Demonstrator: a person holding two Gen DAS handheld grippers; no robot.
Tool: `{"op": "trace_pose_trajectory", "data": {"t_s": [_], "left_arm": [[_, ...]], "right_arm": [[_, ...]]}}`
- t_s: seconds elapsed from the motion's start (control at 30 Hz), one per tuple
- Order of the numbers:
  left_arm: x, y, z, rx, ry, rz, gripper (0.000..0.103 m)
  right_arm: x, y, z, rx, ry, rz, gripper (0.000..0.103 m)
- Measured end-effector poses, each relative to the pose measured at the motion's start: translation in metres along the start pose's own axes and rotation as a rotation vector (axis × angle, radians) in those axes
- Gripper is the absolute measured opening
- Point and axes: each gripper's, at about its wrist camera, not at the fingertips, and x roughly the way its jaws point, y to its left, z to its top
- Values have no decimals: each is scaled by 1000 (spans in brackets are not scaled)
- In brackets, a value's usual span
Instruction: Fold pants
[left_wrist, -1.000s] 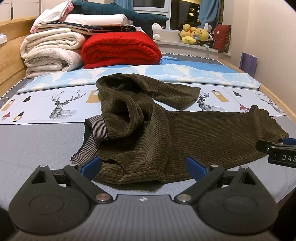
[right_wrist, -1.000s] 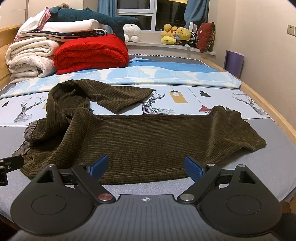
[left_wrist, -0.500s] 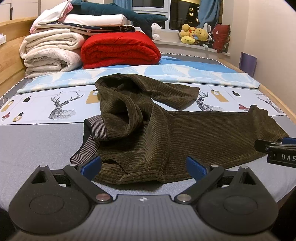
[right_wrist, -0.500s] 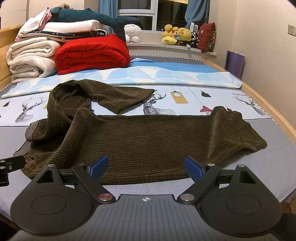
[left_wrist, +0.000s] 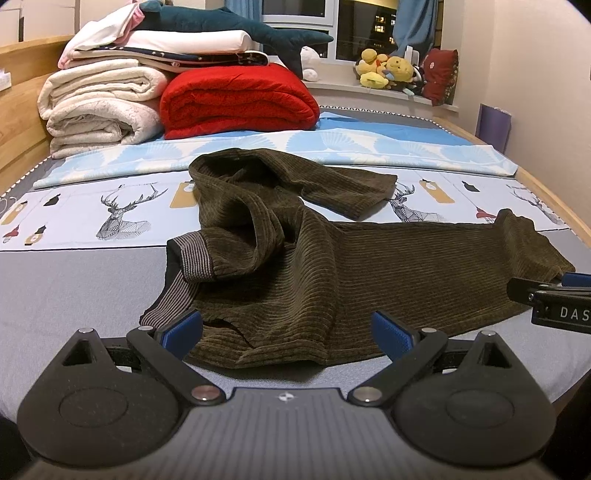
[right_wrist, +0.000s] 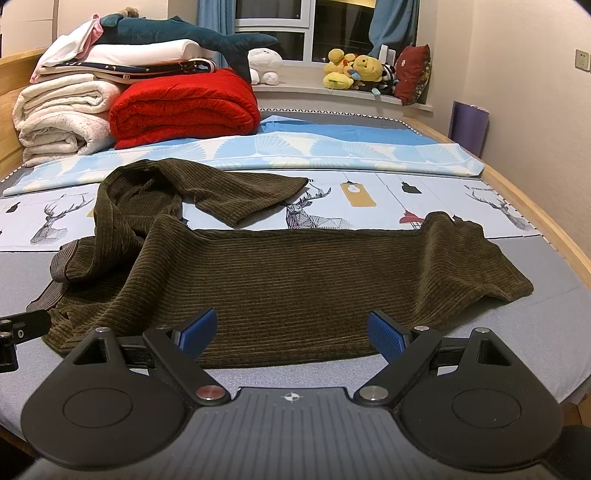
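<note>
Left wrist view: the left gripper (left_wrist: 288, 328) is hovering at the near edge of the bed (left_wrist: 74, 280) with its blue pads (left_wrist: 389, 334) spread wide apart and nothing between them; the waist end of the pants (left_wrist: 332, 273) is lying just beyond the fingertips.
Right wrist view: the right gripper (right_wrist: 291, 332) is likewise standing open and empty; it is hanging over the near hem of the long leg.
Pants: they are lying across the grey and printed sheet, waistband (left_wrist: 192, 258) to the left, one leg (right_wrist: 332, 273) stretching flat to the right; the other leg (right_wrist: 236, 195) is lying bunched and twisted toward the far side, over the deer print.
Done: nothing is looking folded yet; the pants are only spread out in part.
Left: judging by this, the far leg is needing to be straightened and laid onto the near one; then the lengthwise folds are following.
Far end: red blanket (right_wrist: 184, 107) and white bedding are sitting well apart from the work.
</note>
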Motion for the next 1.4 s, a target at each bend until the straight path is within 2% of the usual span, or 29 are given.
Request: {"op": "trace_pose_trajectory", "data": {"t_s": [0.27, 0.33, 0.37, 0.43, 0.47, 0.5, 0.53, 0.63, 0.67, 0.73, 0.8, 0.87, 0.93, 1.0, 1.07, 1.13, 1.2, 1.27, 1.3, 1.33, 1.37, 1.4], "left_arm": [[0, -1, 0, 5, -3, -1, 99], [-1, -2, 0, 14, -10, -5, 93], [-2, -2, 0, 23, -17, -8, 88], [-4, 3, 3, 39, -22, -50, 48], [-5, 8, 7, 41, -23, -82, 37], [-5, 15, 13, 50, -27, -109, 20], [-4, 22, 21, 70, -32, -119, 18], [9, 43, 49, 153, -56, -127, 18], [19, 51, 58, 174, -42, -130, 18], [46, 66, 70, 209, 12, -130, 19], [79, 76, 70, 242, 63, -89, 23], [110, 83, 65, 251, 123, -59, 39], [137, 88, 62, 254, 189, -51, 71], [154, 83, 61, 291, 208, -72, 84], [167, 70, 57, 376, 196, -84, 86], [181, 58, 51, 476, 217, -76, 87], [190, 50, 47, 583, 215, -73, 86], [198, 53, 51, 637, 181, -22, 79], [200, 60, 58, 617, 186, -39, 66], [201, 70, 68, 569, 188, -85, 39], [200, 80, 78, 517, 182, -127, 20], [198, 92, 89, 462, 157, -130, 10]], "right_arm": [[0, 0, 0, 1, -2, 2, 90], [-1, 0, 0, 1, -9, -5, 89], [-1, 0, 1, 3, -21, -14, 89], [-6, -2, 4, 20, -63, -24, 88], [-9, -5, 7, 28, -91, -18, 87], [-12, -9, 12, 38, -125, -6, 87], [-13, -16, 18, 44, -149, 1, 85], [-8, -40, 39, 82, -175, 25, 79], [-1, -50, 47, 87, -170, 39, 73], [15, -63, 59, 74, -167, 3, 65], [38, -80, 69, 80, -128, -37, 65], [67, -99, 70, 117, -61, -80, 65], [97, -117, 64, 187, 61, -108, 66], [127, -140, 55, 317, 204, -94, 66], [149, -161, 44, 433, 308, -94, 67], [159, -175, 38, 492, 339, -124, 67], [168, -180, 37, 497, 352, -132, 67], [180, -178, 36, 472, 384, -125, 67], [185, -178, 34, 460, 402, -119, 67], [190, -177, 33, 451, 420, -122, 67], [194, -176, 32, 444, 434, -135, 67], [198, -176, 31, 440, 450, -149, 67]]}}
